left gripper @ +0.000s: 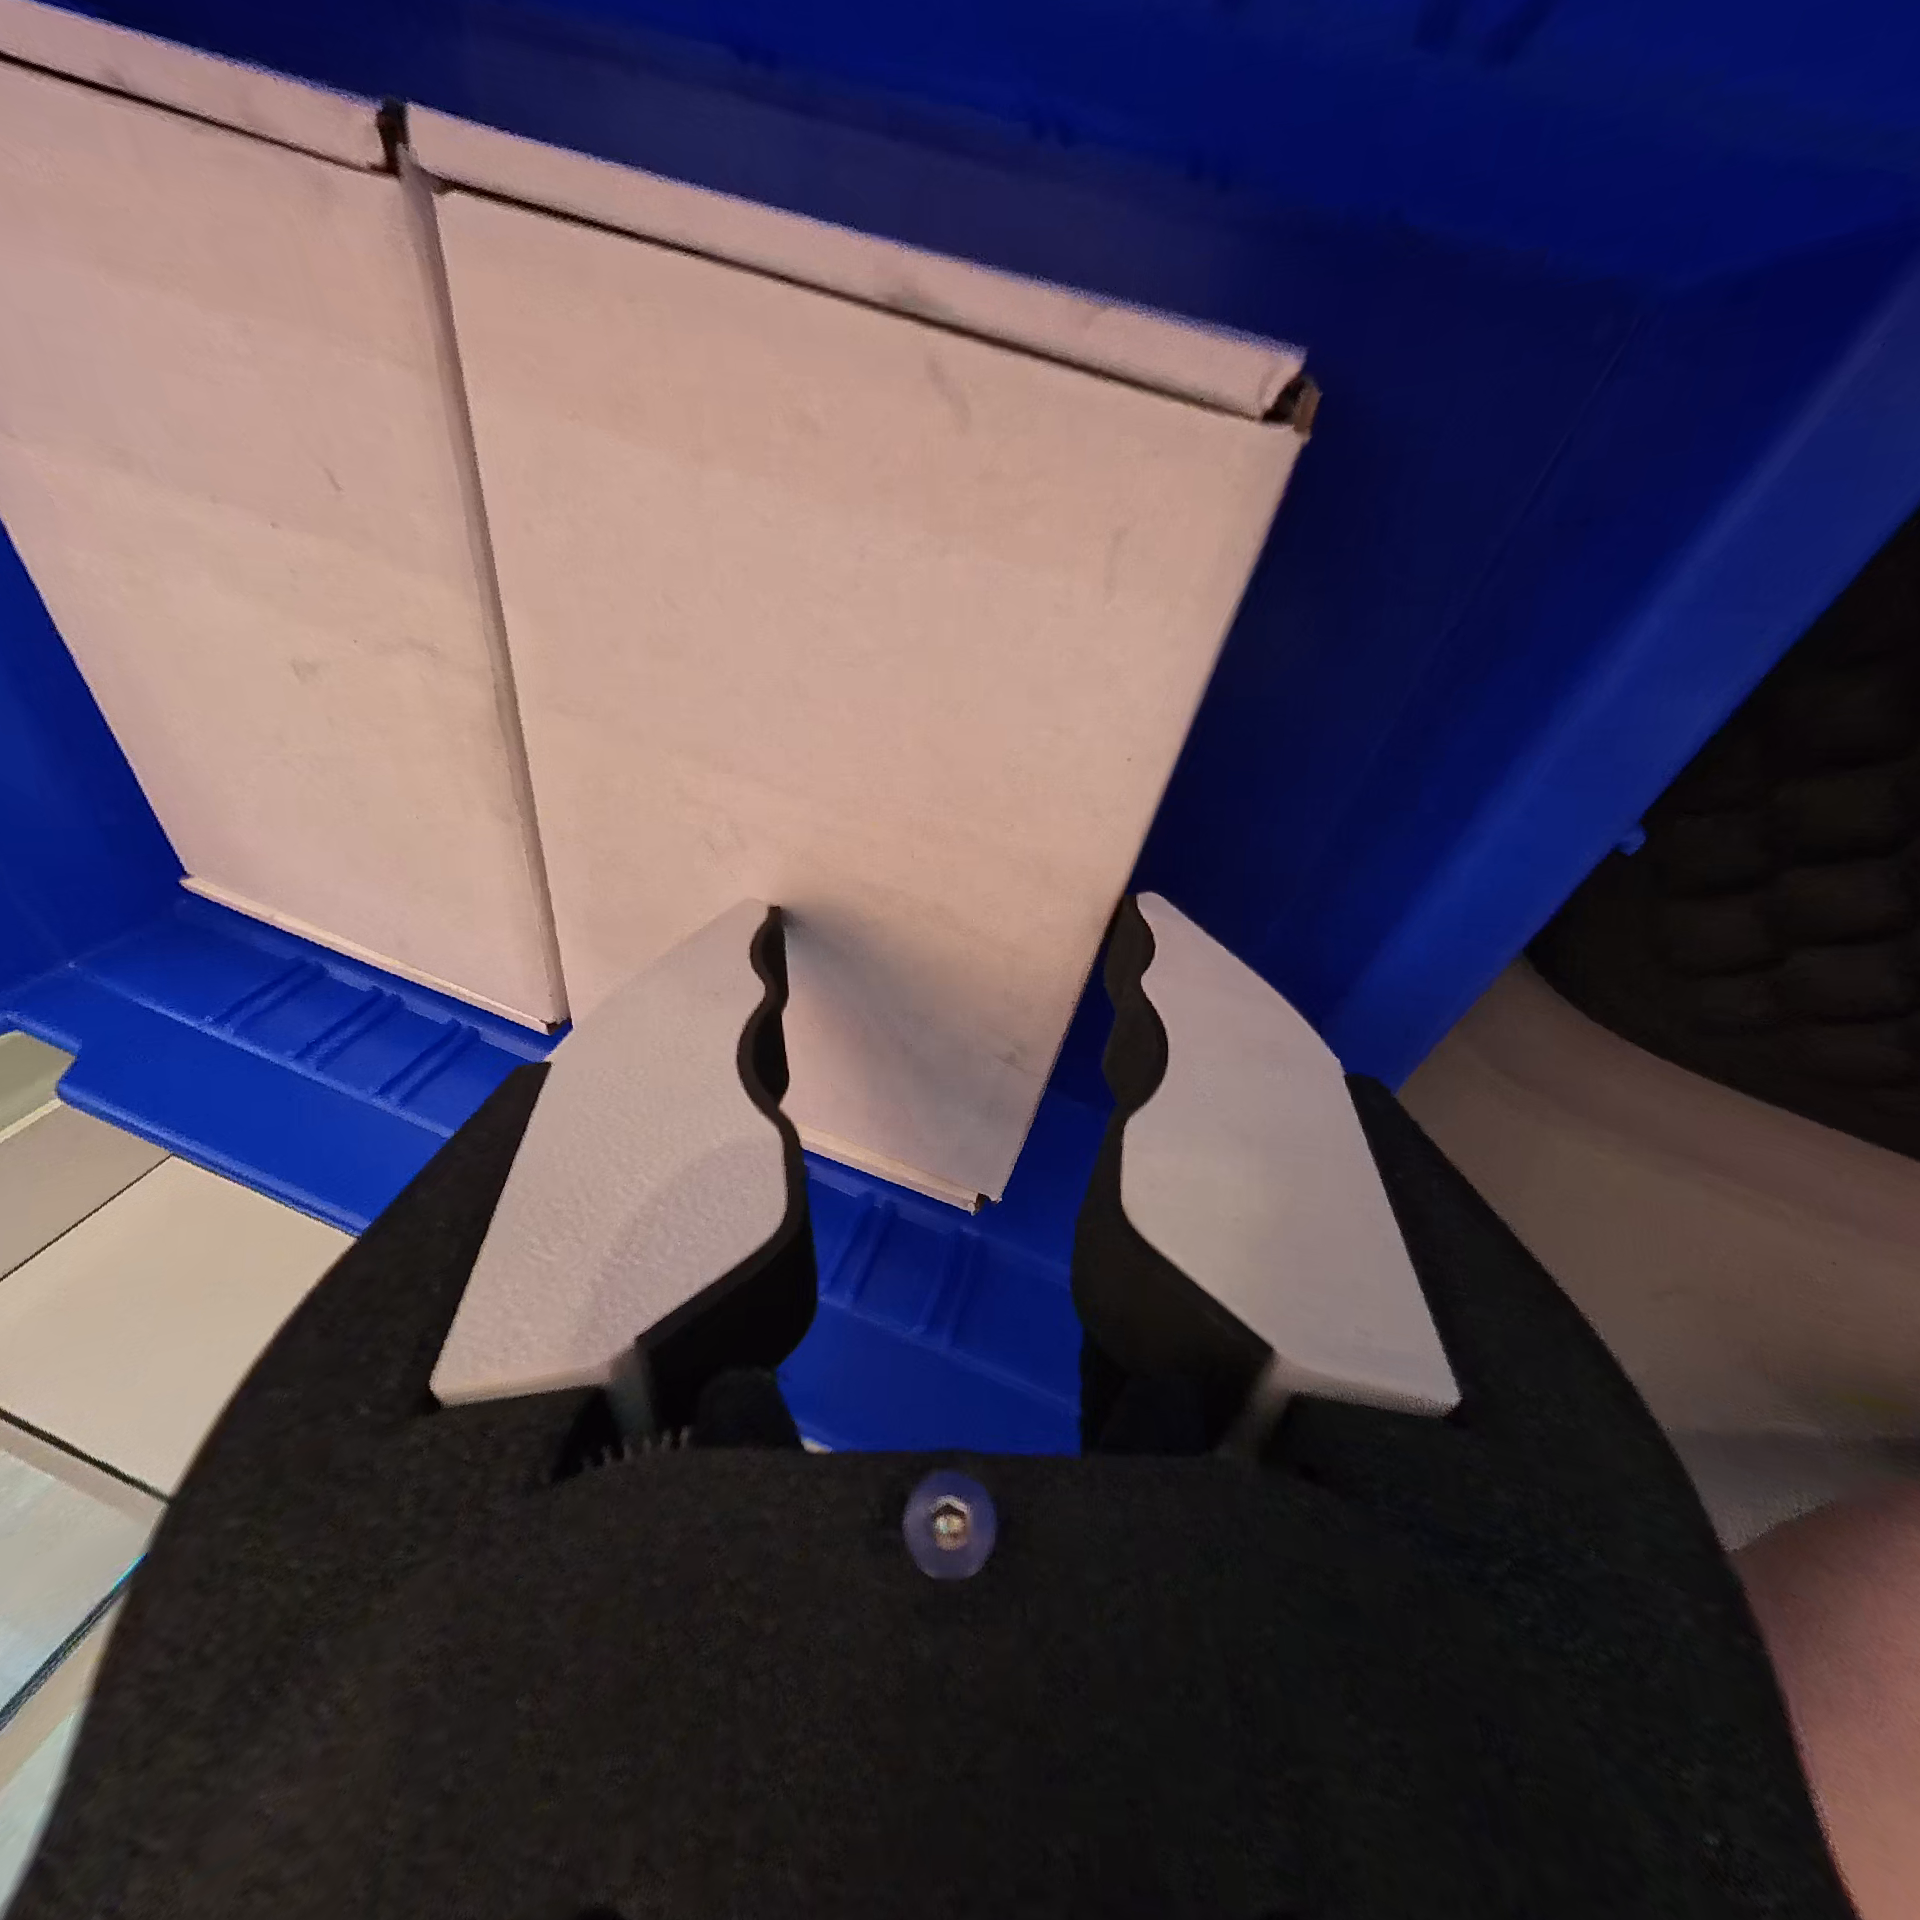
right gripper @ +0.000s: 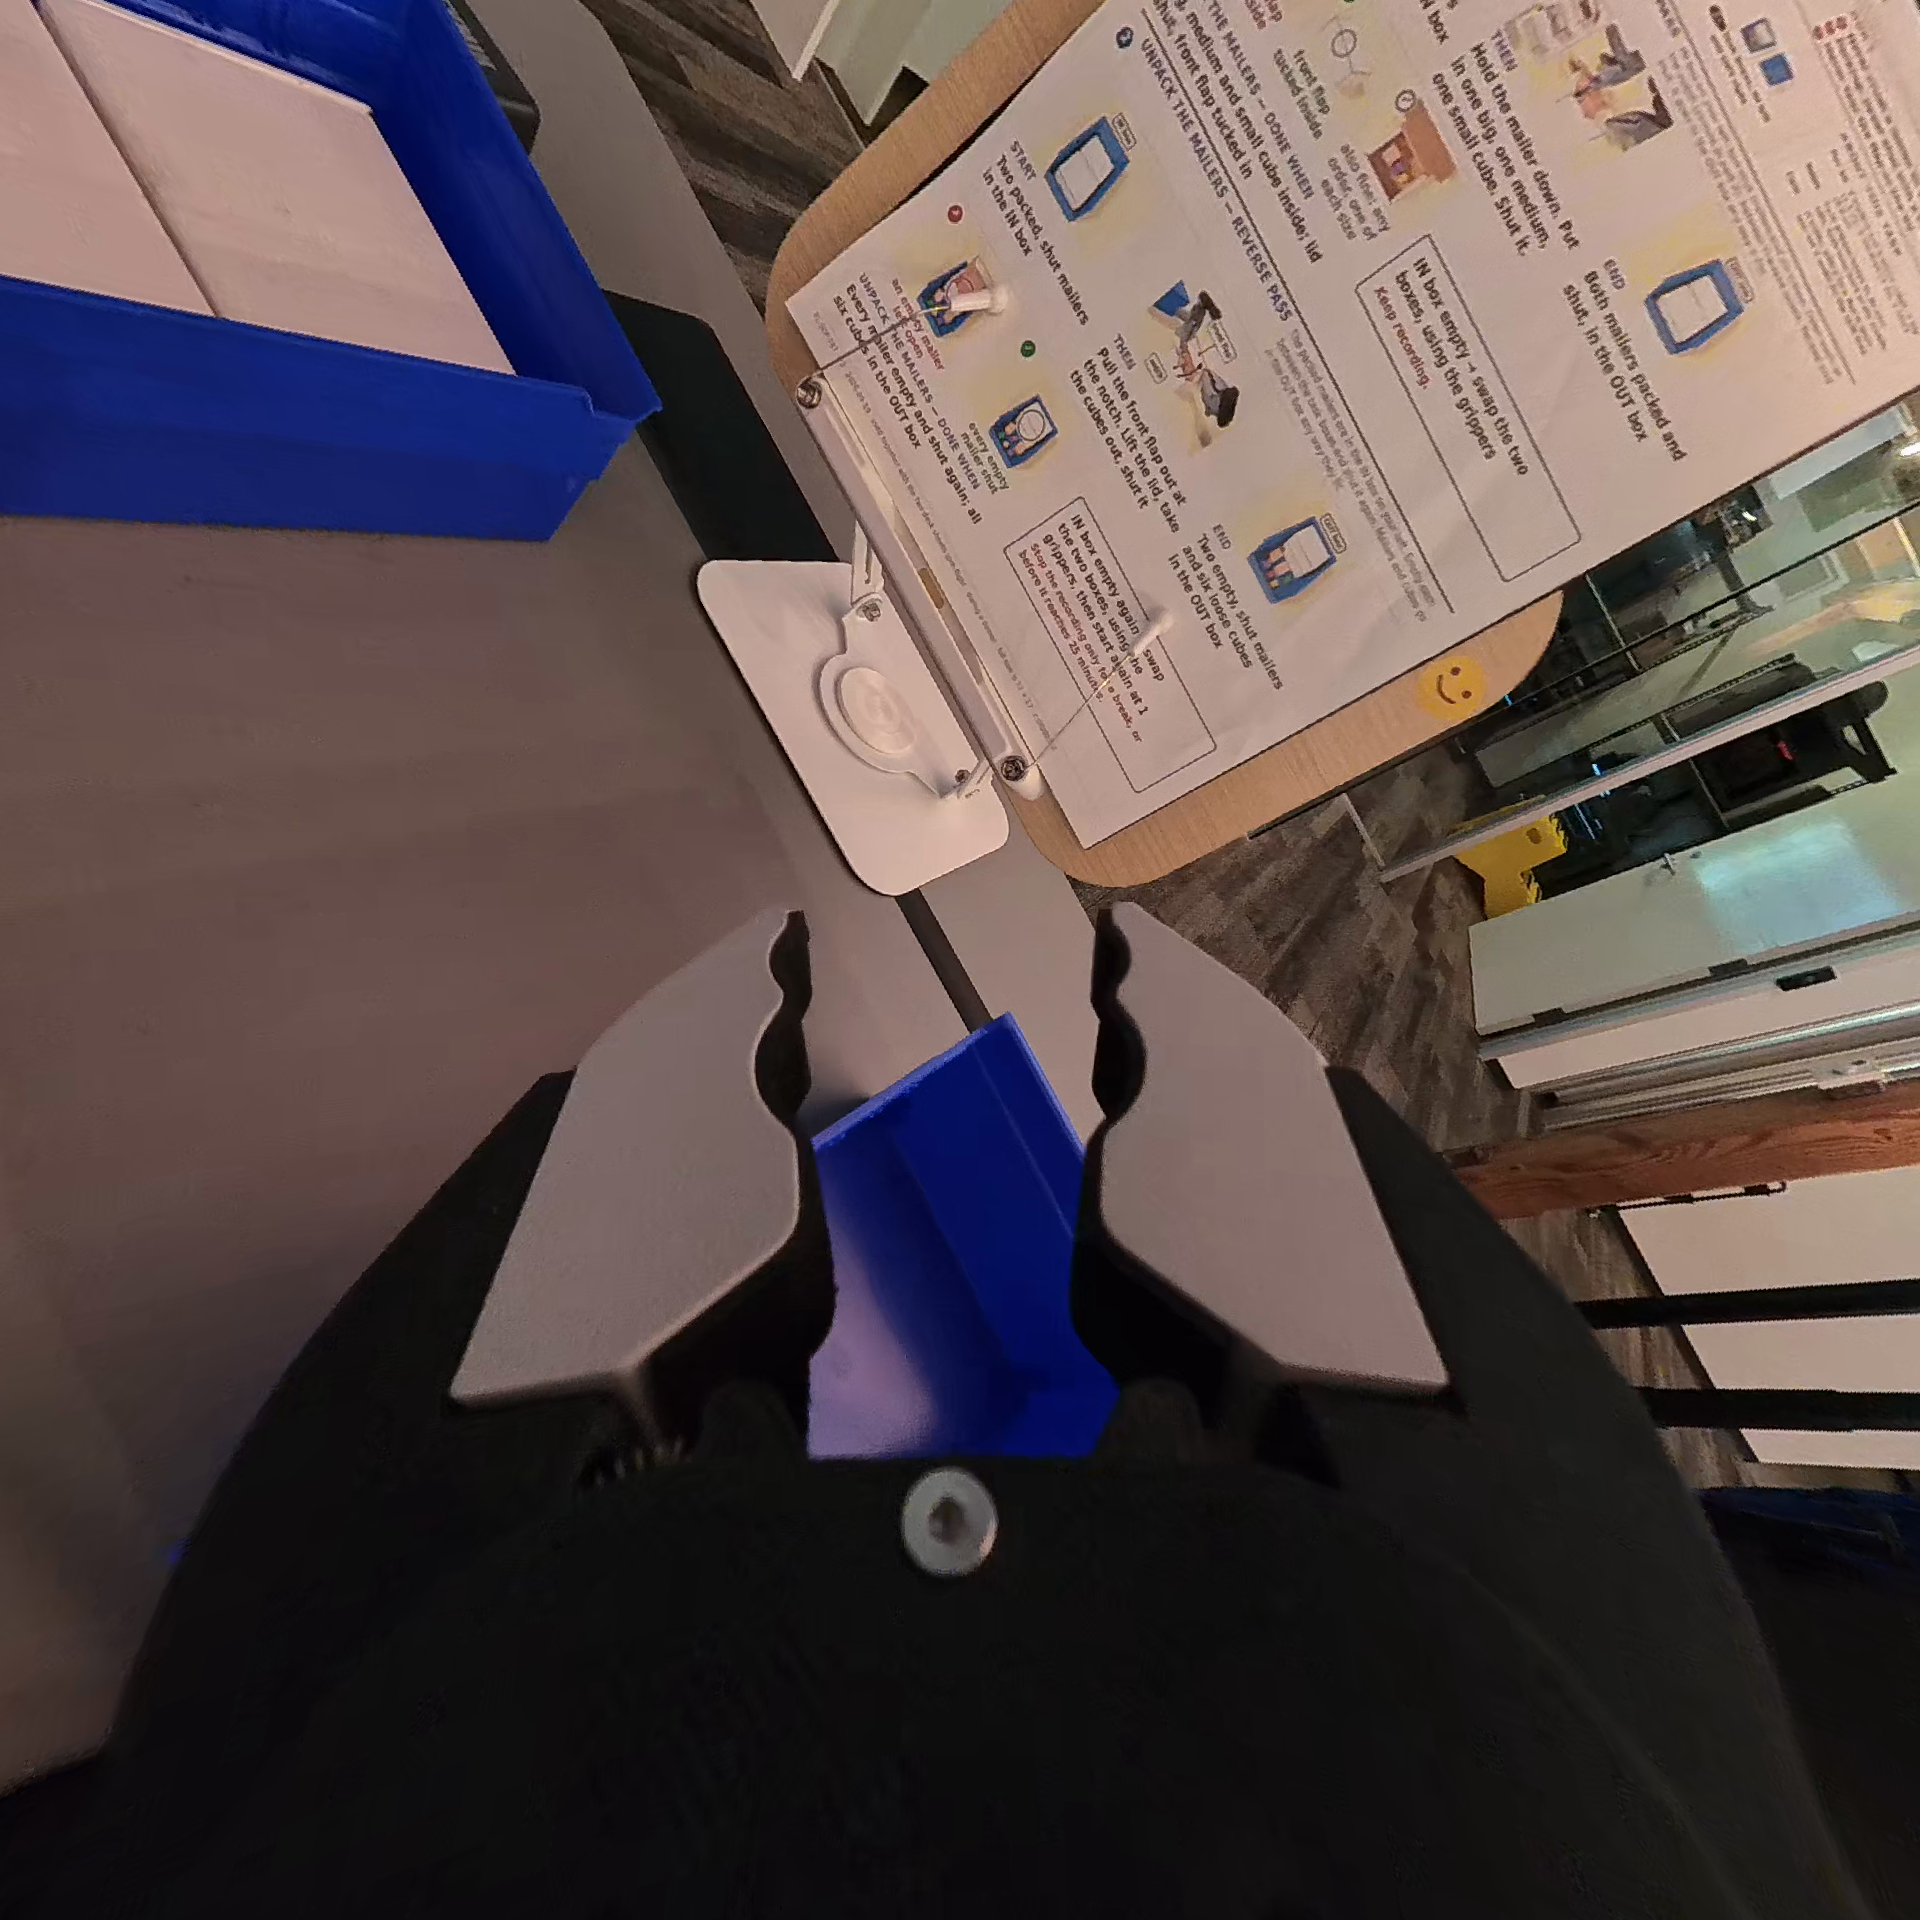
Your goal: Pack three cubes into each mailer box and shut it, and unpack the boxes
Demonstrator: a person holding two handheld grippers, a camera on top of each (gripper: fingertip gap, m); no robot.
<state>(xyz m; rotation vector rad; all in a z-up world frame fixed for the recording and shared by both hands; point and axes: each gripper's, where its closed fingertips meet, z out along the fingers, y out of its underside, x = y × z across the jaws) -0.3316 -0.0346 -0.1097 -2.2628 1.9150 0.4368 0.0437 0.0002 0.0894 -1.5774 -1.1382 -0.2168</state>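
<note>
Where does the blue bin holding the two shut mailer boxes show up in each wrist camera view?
Left wrist view: the blue bin fills the upper picture, its near rim just ahead of the open left claw, two white mailer boxes side by side inside.
Right wrist view: same blue bin at upper left on the grey table, far from the open right claw.
Shared landmark: the seam between the two boxes.

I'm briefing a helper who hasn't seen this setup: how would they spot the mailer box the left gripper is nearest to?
Find the blue bin holding two shut white mailer boxes side by side. The one meant is the right-hand mailer box, just ahead of the open left gripper. Unlike its neighbour, its near edge reaches between the fingertips.
</note>
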